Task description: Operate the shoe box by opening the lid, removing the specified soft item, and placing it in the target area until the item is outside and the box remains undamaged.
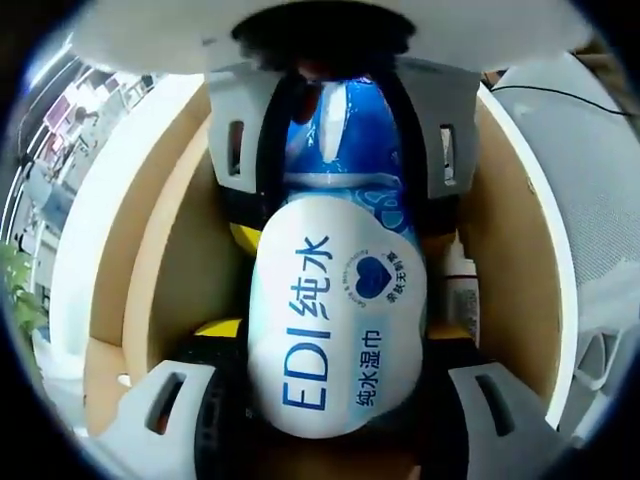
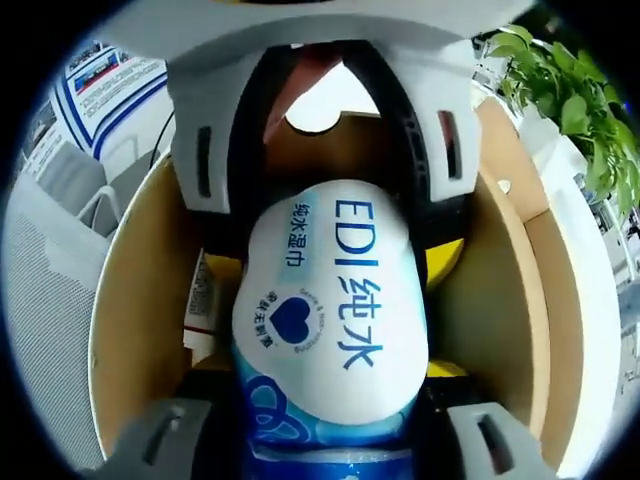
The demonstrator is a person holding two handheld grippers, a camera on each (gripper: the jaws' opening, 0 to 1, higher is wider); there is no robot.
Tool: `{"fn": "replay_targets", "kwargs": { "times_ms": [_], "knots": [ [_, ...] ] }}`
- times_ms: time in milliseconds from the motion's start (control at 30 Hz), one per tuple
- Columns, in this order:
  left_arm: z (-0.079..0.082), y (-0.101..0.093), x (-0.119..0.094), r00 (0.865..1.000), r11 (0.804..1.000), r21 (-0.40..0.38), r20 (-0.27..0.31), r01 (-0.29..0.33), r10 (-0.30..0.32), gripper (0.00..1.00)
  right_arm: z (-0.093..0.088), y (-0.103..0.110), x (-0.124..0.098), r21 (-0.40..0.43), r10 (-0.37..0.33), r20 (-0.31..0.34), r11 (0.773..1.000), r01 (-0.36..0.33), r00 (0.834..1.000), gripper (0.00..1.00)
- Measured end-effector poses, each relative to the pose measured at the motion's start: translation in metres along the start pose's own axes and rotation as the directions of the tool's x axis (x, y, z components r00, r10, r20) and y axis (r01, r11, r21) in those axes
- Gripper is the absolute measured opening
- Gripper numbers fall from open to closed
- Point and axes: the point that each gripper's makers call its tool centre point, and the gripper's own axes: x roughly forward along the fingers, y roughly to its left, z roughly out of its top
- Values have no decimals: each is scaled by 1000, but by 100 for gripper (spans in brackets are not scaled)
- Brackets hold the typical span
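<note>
One wet-wipes pack (image 1: 335, 320) gripped by two hand-held grippers over one shoe box (image 1: 140, 260).

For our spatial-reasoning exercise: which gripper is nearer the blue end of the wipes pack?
Right. The right gripper holds the wipes pack at its blue end; the left gripper holds the opposite, white end.

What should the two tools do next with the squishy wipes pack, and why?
Probably lift it straight up, slowly. The wipes pack is pinched between the left tool and the right tool, one at each end, but it sits inside the open box, whose walls rise on both sides.
</note>
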Motion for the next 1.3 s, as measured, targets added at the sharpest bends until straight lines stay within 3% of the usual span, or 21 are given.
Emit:
{"fn": "replay_targets", "kwargs": {
  "times_ms": [400, 533, 600, 667, 1067, 1300],
  "knots": [
    [-1, -4, -3, 1000, 1000, 2, -16, -20, 20, 67, 4, 2, -5, -13, 4, 39, 1000, -3, 999, 57],
    [-1, -8, -11, 999, 1000, -6, -14, -30, 30, 65, 12, 3, -13, -66, -25, 55, 997, 28, 998, 56],
    [1, -3, -19, 998, 998, 24, -22, -65, 65, 62, 15, 1, -21, -2, -37, 71, 999, 38, 997, 55],
    [1, -1, -17, 997, 997, 16, -20, -71, 71, 62, 17, -1, -27, -43, -48, 87, 998, 52, 995, 54],
    [23, -16, -27, 994, 992, 49, -8, -113, 113, 62, 18, 17, -58, -91, -114, 104, 988, 124, 988, 53],
    [38, -24, -48, 989, 986, 78, -8, -145, 146, 62, 22, 24, -75, -97, -141, 129, 983, 154, 982, 53]
  ]
}}
